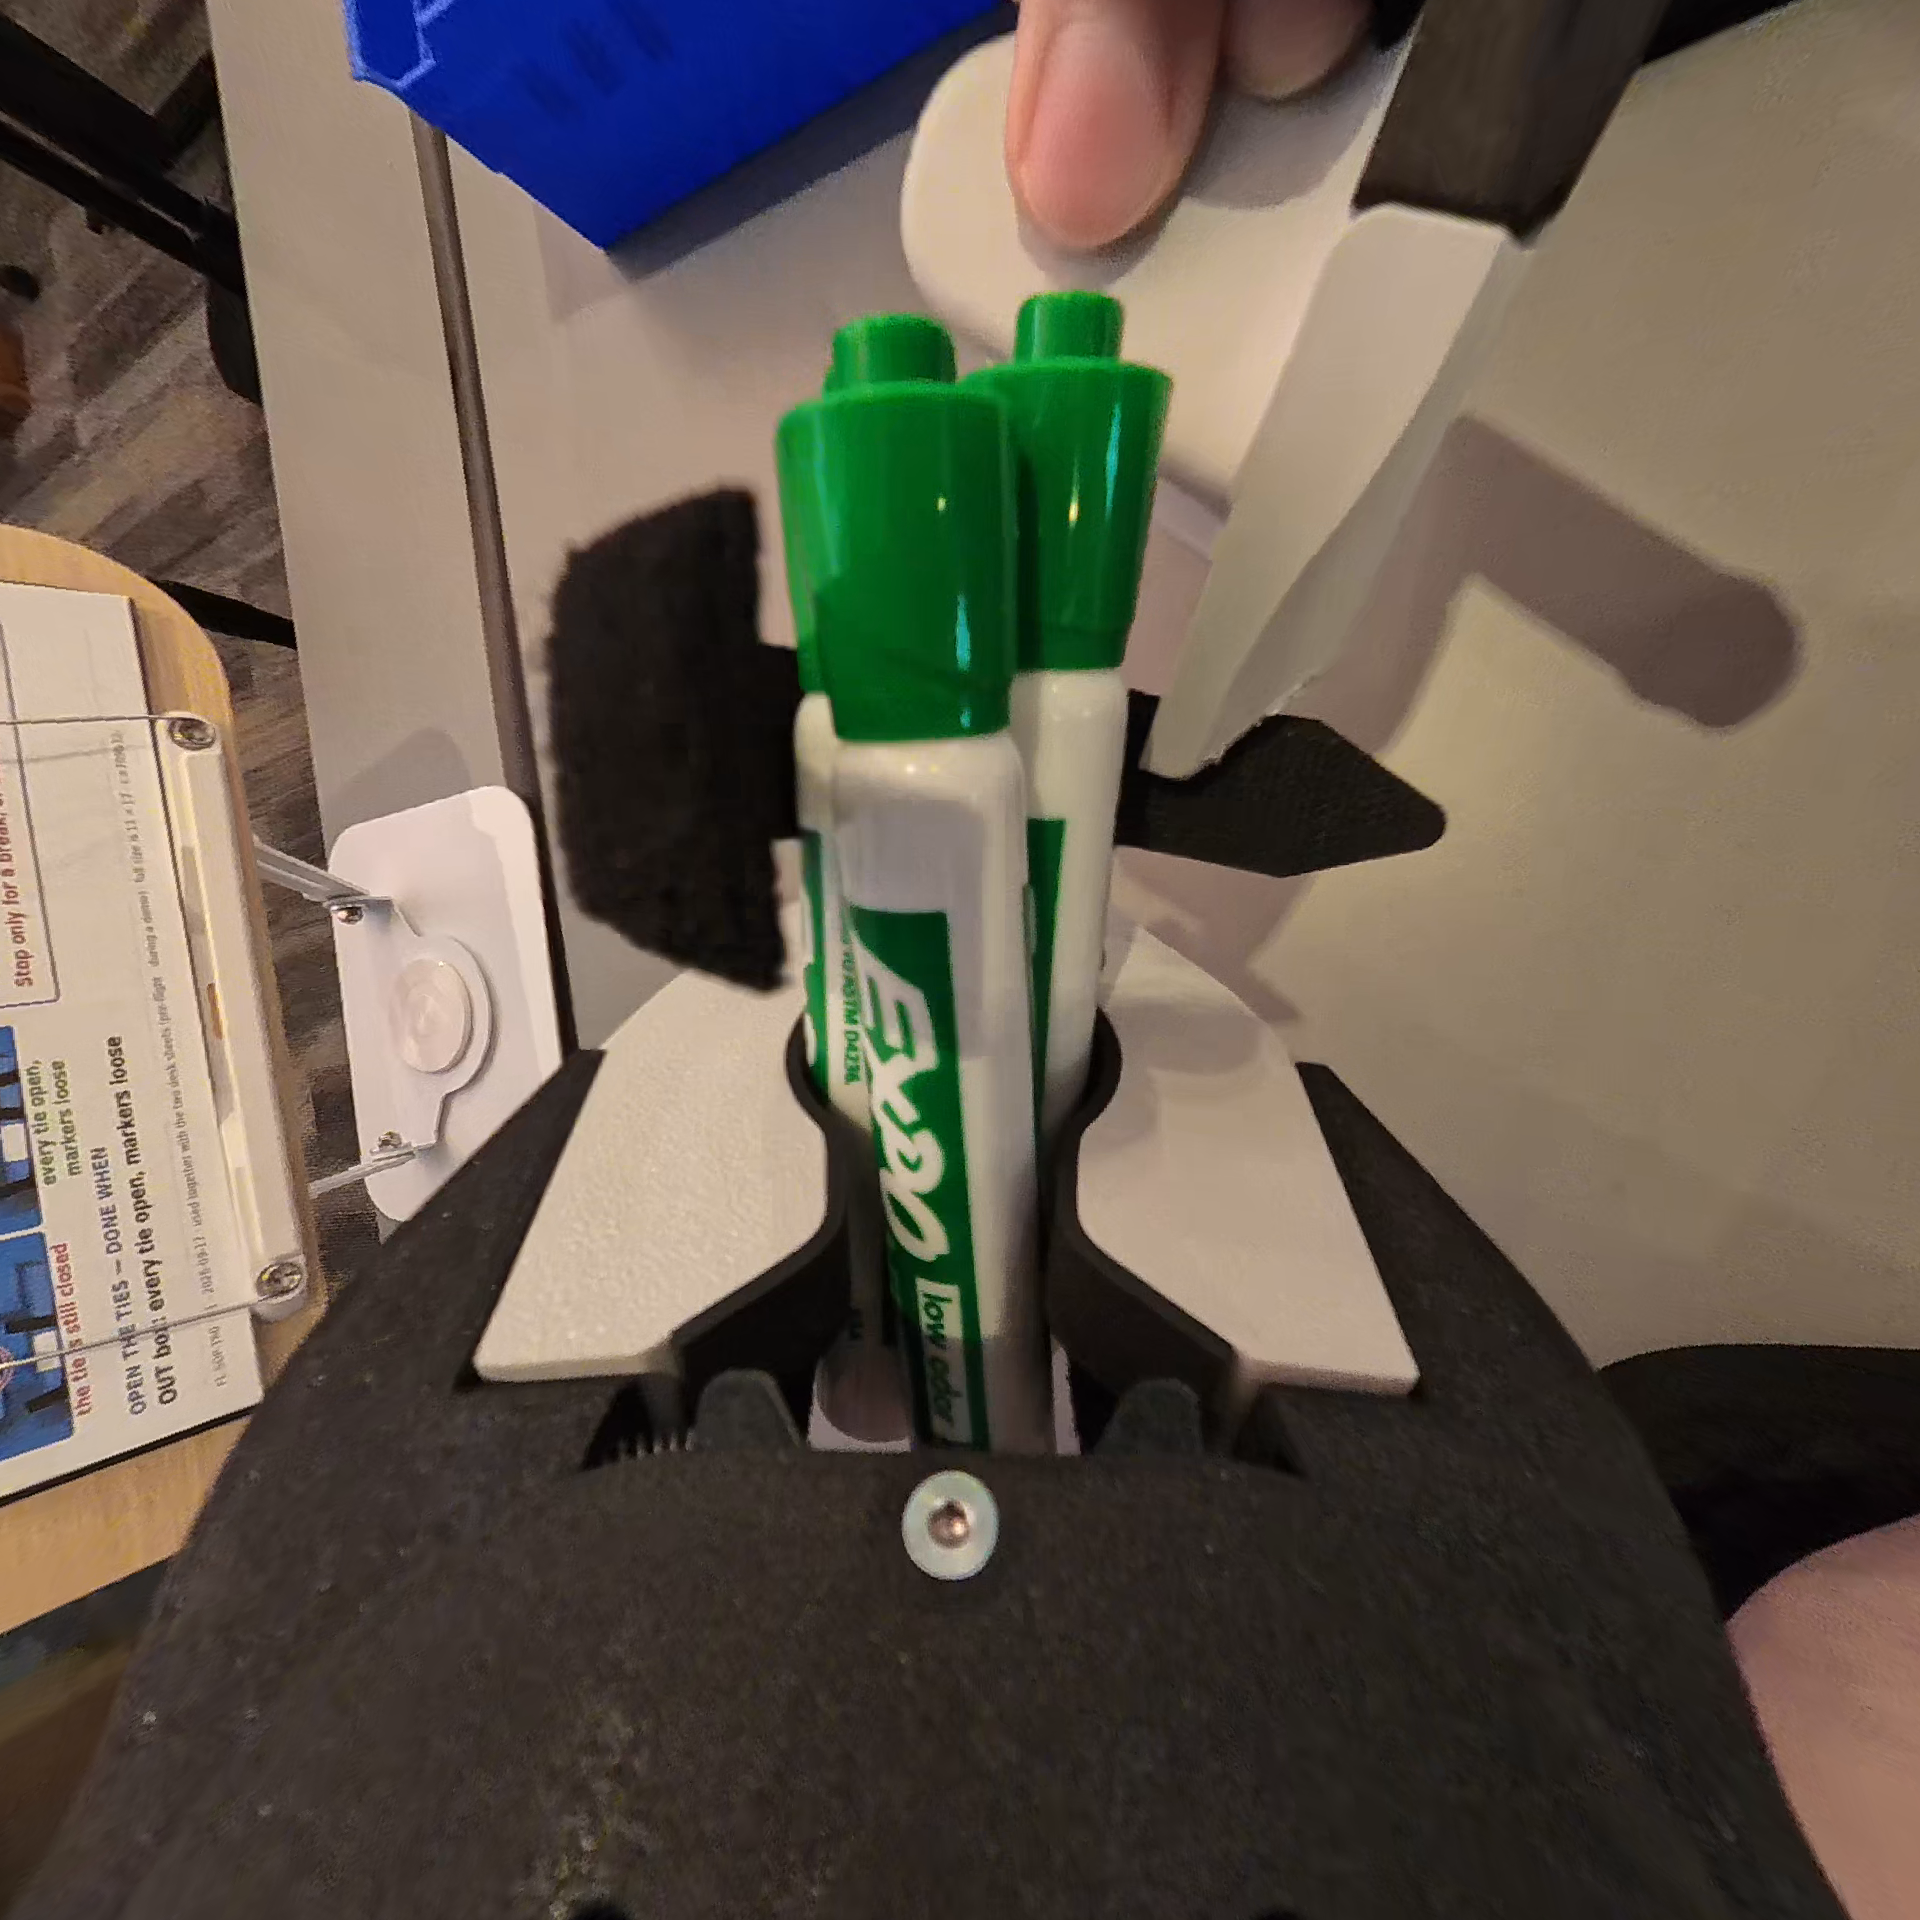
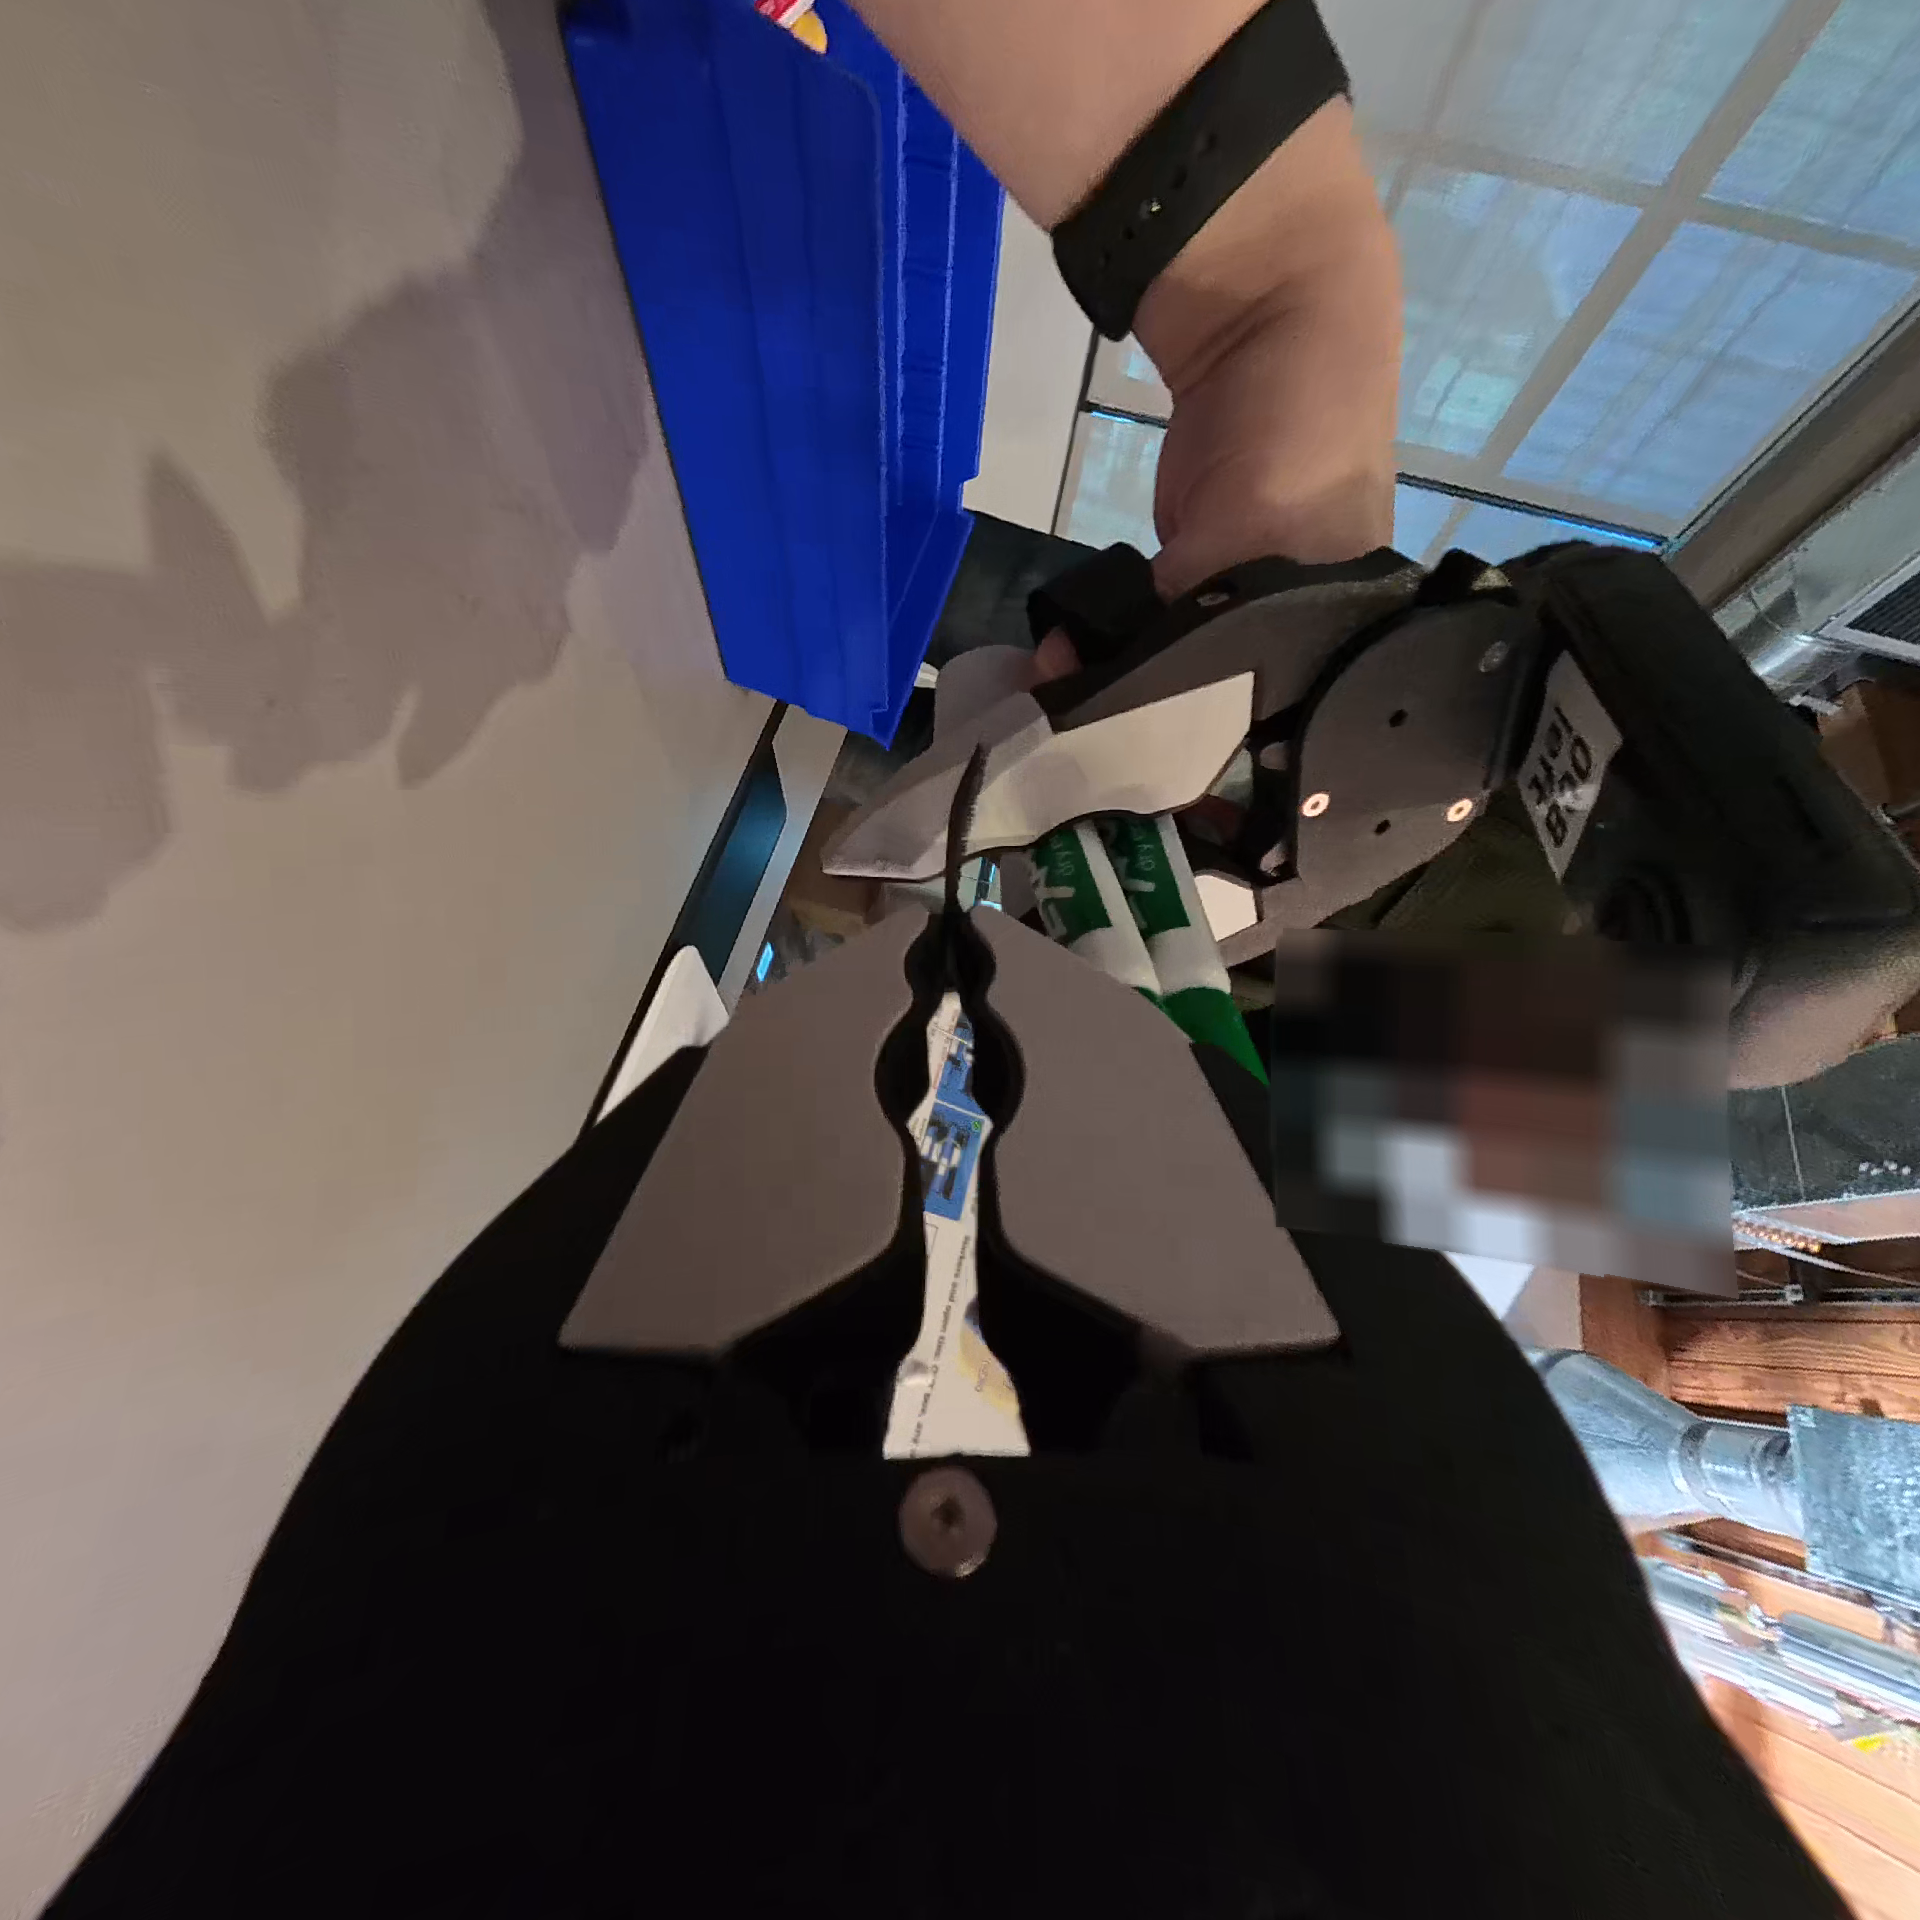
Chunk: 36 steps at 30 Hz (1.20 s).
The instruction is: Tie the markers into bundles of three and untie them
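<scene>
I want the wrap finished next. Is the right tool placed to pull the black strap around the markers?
Probably yes: the right tool already pinches the black strap, and the left tool holds the markers steady.

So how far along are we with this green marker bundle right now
Done: three green markers are gathered in the left gripper. In hand: the right gripper pinches the tail of the black strap lying across them. Whether it is being wrapped or undone, I cannot tell. Left: finishing that, then the blue bin.
</scene>
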Motion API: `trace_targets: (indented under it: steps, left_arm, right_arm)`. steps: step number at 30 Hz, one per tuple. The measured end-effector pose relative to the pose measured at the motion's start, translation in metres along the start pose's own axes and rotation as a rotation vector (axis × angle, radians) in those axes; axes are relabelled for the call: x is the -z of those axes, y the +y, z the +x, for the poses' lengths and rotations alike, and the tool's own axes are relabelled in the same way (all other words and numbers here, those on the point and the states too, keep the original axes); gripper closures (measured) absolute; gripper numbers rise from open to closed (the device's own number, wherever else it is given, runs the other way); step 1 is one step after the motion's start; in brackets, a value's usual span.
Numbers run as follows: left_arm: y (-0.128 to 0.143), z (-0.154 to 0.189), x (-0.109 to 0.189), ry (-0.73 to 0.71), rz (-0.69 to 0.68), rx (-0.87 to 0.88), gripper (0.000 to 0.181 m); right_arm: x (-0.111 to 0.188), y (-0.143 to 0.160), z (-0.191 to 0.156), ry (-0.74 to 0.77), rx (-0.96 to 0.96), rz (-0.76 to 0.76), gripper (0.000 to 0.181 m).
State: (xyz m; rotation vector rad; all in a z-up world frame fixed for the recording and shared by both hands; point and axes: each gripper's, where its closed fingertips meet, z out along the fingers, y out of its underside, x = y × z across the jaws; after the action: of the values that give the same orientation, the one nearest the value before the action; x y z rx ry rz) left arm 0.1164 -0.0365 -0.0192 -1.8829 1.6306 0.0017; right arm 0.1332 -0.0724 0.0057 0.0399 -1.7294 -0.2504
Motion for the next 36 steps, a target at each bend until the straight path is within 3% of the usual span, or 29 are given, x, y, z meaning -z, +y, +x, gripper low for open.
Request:
trace_targets:
  steps: [9, 17, 21, 26, 31, 36]
  left_arm:
    - [-0.006, 0.009, -0.004, 0.052, 0.037, -0.047, 0.139]
    - [-0.004, -0.003, 0.0, -0.005, 0.045, -0.018, 0.139]
    - [-0.006, -0.025, 0.007, -0.113, 0.076, 0.039, 0.139]
    - [-0.007, -0.046, -0.005, -0.215, 0.045, 0.1, 0.14]
    - [-0.011, -0.042, -0.024, -0.186, 0.017, 0.091, 0.14]
    - [-0.008, -0.038, -0.028, -0.16, -0.006, 0.085, 0.139]
  right_arm:
    - [0.001, 0.001, -0.003, -0.028, 0.124, -0.055, 0.178]
    - [0.008, 0.008, -0.001, -0.079, -0.071, -0.028, 0.178]
    - [0.013, 0.002, 0.009, -0.161, -0.396, 0.049, 0.178]
    - [0.011, 0.003, 0.04, -0.229, -1.037, 0.169, 0.178]
    - [0.016, 0.022, 0.052, -0.377, -1.629, 0.315, 0.178]
    - [0.018, 0.044, 0.058, -0.384, -1.906, 0.383, 0.178]
